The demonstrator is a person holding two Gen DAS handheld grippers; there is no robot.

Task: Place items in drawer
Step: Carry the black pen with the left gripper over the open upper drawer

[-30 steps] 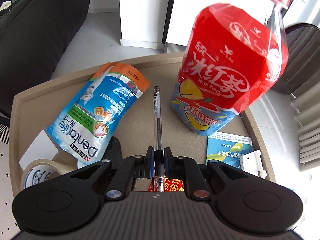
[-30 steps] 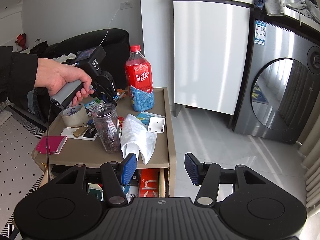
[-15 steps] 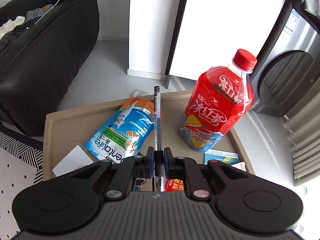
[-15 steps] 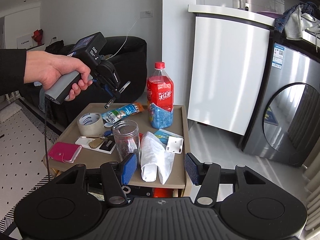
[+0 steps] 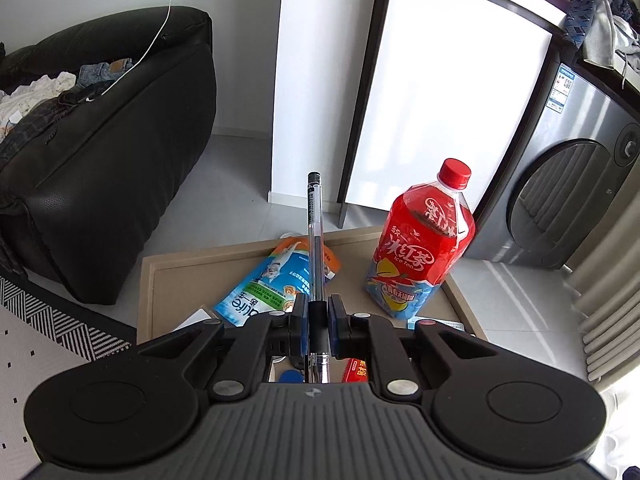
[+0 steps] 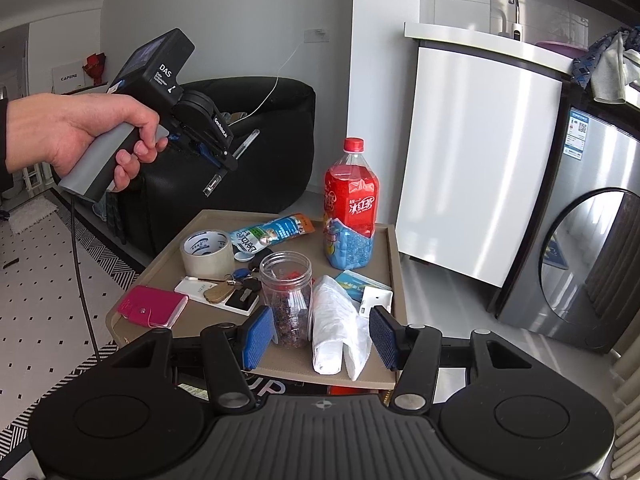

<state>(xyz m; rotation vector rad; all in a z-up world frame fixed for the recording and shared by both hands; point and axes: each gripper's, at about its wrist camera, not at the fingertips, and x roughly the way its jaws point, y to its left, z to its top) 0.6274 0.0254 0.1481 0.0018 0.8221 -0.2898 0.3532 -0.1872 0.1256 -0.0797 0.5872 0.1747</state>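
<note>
Pen lifted high, ready for the drawer

The left gripper is squeezed tight on the pen, which a moment ago was low over the table and is now held high above it, with the iced tea bottle and treat pouch far below. The right gripper is open and holds nothing, with the jar and white bag just ahead of it. The drawer peeks out under the table, so the pen likely goes down there next.
</note>
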